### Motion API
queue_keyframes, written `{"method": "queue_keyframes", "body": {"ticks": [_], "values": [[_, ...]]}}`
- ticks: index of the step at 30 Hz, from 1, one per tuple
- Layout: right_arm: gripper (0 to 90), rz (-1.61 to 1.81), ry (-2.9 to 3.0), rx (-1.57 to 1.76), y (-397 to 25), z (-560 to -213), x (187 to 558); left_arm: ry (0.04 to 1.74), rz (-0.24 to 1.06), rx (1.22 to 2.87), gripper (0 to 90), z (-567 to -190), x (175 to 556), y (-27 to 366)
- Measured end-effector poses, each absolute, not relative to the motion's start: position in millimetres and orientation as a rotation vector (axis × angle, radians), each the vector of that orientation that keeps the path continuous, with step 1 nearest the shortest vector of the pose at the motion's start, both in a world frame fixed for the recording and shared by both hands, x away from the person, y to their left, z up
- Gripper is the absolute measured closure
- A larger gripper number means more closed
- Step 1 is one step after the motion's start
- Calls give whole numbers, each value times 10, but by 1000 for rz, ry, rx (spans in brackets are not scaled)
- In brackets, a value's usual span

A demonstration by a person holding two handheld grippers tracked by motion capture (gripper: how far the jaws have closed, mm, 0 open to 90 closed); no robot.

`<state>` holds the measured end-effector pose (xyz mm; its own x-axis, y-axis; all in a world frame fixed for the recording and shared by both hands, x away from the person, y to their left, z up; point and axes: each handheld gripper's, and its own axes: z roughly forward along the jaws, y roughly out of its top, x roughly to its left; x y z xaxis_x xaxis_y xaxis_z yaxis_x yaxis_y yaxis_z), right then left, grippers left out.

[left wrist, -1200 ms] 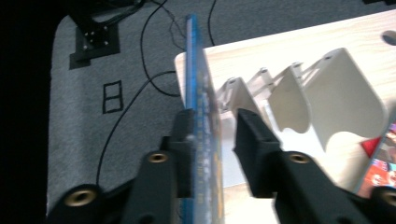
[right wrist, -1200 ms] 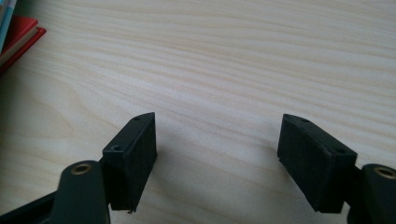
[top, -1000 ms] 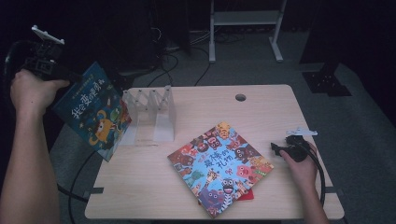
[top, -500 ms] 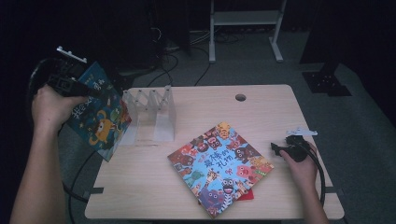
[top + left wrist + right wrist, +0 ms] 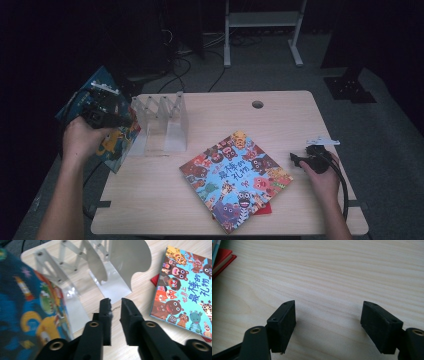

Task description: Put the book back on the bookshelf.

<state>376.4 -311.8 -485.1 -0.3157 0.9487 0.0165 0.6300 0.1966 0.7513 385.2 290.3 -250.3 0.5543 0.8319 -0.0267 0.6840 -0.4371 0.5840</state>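
The left tool had its jaws nearly together with a narrow gap, nothing between them. A blue picture book stood just to its left, beside a clear folding book rack. The right tool rested wide apart on the worktop. The high view alone showed both hands, and a colourful animal book lying flat between them.

Dim, dark surroundings; lit table; gripper views sharp, slightly blurred edges.

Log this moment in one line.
left gripper: jaws narrowly apart, empty | blue book: beside rack | right gripper: open, over table | animal book: flat on table
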Motion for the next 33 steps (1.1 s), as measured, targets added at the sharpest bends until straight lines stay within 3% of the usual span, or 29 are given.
{"method": "queue_keyframes", "body": {"ticks": [22, 29, 33], "values": [[264, 930, 2030, 1463, -3121, -4851, 3765, 1074, 332, 2316, 367, -3615, 3531, 2307], [256, 928, 2029, 1470, -3114, -4850, 3744, 1017, 285, 2346, 170, -4067, 3493, 2232], [175, 922, 2051, 1464, -3093, -4855, 3745, 998, 282, 2377, 82, -4292, 3474, 2228]]}}
